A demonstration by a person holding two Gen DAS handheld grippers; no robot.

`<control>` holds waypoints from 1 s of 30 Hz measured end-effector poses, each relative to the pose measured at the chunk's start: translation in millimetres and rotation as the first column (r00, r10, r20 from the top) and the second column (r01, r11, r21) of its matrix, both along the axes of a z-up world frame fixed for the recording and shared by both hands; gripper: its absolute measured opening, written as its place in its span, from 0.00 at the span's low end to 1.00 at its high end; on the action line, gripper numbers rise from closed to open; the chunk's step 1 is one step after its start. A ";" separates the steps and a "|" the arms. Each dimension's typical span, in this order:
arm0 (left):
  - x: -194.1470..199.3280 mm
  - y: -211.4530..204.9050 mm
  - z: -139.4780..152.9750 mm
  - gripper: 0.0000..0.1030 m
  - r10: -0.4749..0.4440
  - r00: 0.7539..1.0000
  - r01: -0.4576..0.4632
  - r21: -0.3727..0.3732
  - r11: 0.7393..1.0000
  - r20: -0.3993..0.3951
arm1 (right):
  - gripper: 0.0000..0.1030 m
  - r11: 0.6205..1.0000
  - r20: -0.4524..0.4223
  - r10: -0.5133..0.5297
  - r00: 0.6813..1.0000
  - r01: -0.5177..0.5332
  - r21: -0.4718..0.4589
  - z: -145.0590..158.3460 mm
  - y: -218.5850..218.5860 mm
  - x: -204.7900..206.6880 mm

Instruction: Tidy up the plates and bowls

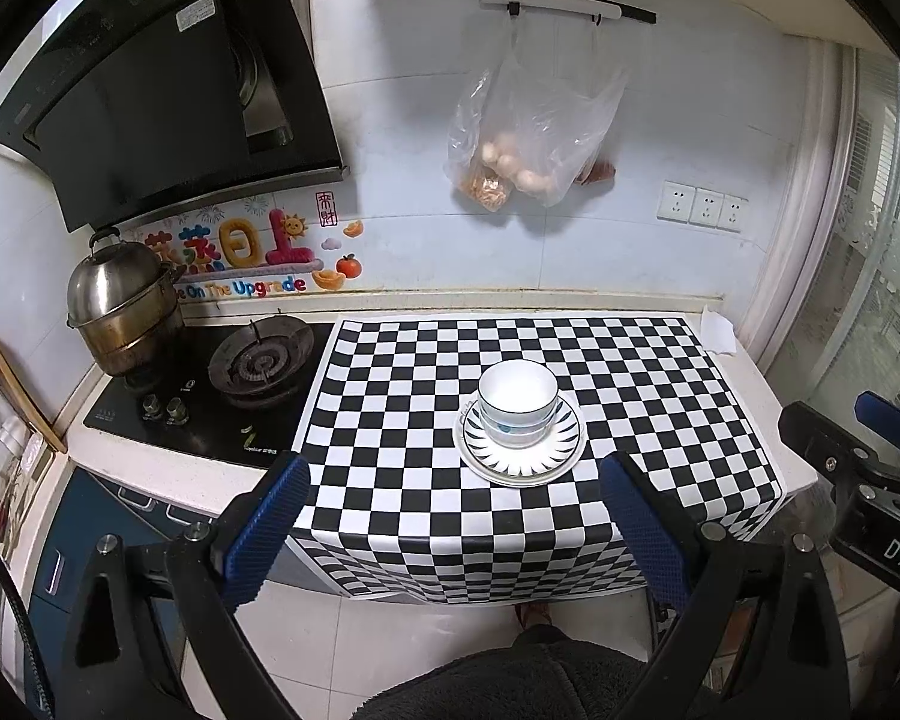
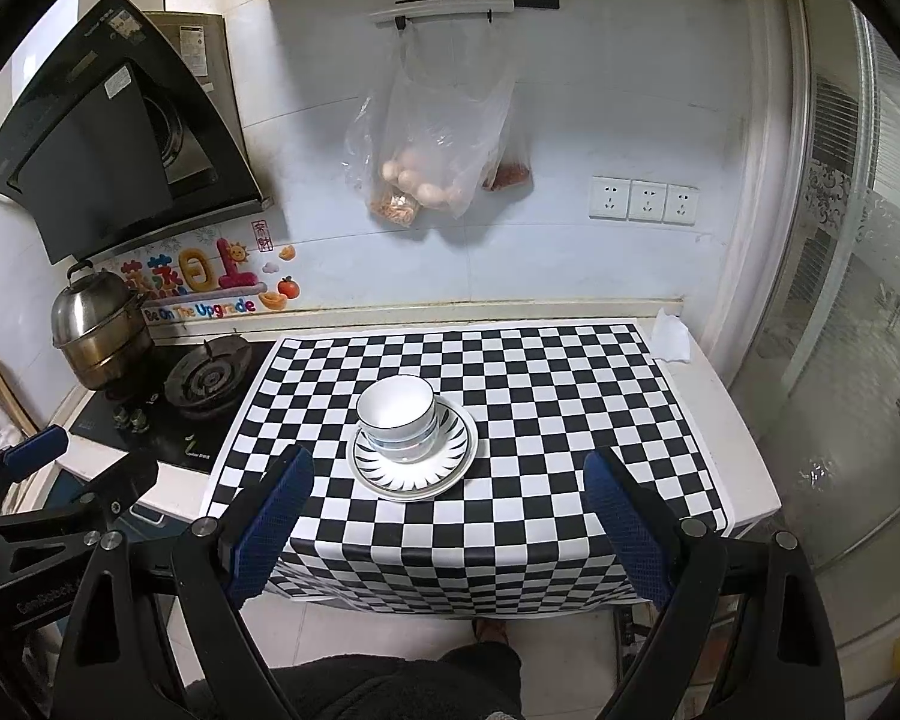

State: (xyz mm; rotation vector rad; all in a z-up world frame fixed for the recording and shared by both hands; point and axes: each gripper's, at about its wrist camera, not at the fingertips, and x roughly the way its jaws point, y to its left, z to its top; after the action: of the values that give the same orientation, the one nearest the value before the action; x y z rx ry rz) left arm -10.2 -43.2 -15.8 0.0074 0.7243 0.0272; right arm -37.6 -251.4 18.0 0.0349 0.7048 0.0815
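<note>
Bowls (image 1: 517, 408) nest on plates (image 1: 519, 447), lower ones half hidden; your left gripper (image 1: 450, 525) and right gripper (image 2: 444, 519) gape empty near the stove (image 1: 258, 360).

Beyond the jaws, the top bowl (image 1: 517, 393) hides most of the bowls (image 1: 513, 429) nested beneath; their count is unclear. The plates (image 2: 414, 455) under them show only stacked rims.

We see both views from above the bench's (image 1: 744, 372) near edge, facing the back wall, held well back; the left view sits further left, nearer the stove (image 1: 258, 360); both share the checkered mat (image 2: 540, 396), the stacked dishes (image 2: 414, 438) and the hanging bag (image 2: 438, 144).
</note>
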 end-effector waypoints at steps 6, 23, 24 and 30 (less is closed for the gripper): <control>0.1 0.0 3.1 0.96 -0.003 1.000 0.003 0.001 1.000 0.005 | 0.91 1.000 0.002 -0.005 1.000 0.005 -0.007 0.6 -5.9 0.0; -3.6 1.8 5.7 0.96 0.006 1.000 -0.006 0.007 1.000 0.017 | 0.91 1.000 0.003 -0.002 1.000 0.002 -0.003 1.7 -8.8 1.0; -3.4 2.0 5.9 0.96 0.006 1.000 -0.006 0.006 1.000 0.017 | 0.91 1.000 0.002 -0.002 1.000 0.002 -0.005 2.0 -6.8 -0.3; -3.3 2.4 5.6 0.96 0.006 1.000 -0.006 0.006 1.000 0.018 | 0.91 1.000 -0.001 -0.002 1.000 0.002 -0.004 2.2 -9.3 2.1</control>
State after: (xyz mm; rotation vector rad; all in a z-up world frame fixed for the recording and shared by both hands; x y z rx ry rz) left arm -13.5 -40.9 -10.2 0.0109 0.7060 0.0355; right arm -35.5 -260.7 20.2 0.0312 0.7055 0.0783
